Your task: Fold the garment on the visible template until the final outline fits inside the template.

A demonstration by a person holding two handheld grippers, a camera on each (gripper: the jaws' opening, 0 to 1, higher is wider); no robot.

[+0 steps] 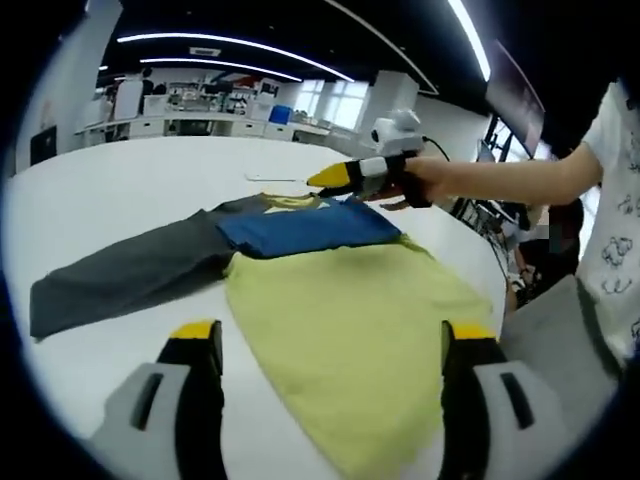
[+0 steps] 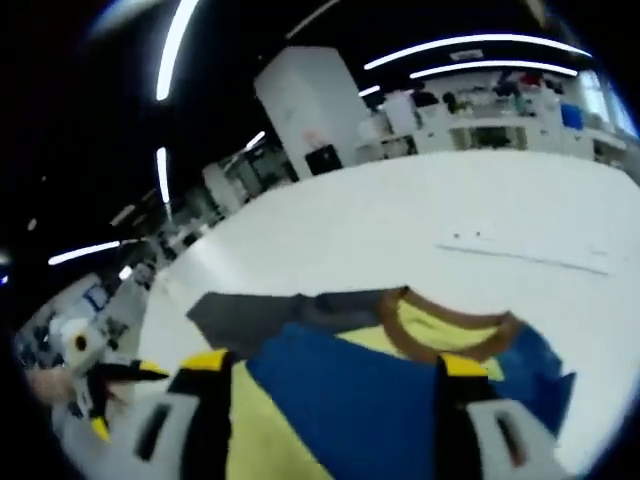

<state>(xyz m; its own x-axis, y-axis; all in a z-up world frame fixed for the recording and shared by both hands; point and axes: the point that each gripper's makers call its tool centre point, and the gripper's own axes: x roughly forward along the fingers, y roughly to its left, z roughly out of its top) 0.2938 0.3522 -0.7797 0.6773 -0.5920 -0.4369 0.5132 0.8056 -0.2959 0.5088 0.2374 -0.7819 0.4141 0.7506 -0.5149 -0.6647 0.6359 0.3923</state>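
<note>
On the white round bench (image 1: 130, 180), a T-shirt of yellow-green cloth with a blue chest band, grey sleeves and a brown collar (image 1: 340, 300) is seen lying flat, one grey sleeve (image 1: 120, 275) stretched out to the far left of the left gripper view. No template outline can be made out under it. The left claw (image 1: 330, 345) is held over the hem, jaws wide apart, nothing between them. Further right, the right claw (image 1: 325, 180) is seen hovering at the collar; in the right gripper view (image 2: 335, 375) its jaws are spread over the blue band and grip nothing. The step in hand is judged to be taking hold for a first fold: the collar edge and hem are best pinched at matching sides, single-layer, and the cloth lifted low so it is not dragged. Open bench lies beyond the sleeve and collar; the bench rim runs close at the right, where little room is left.
</note>
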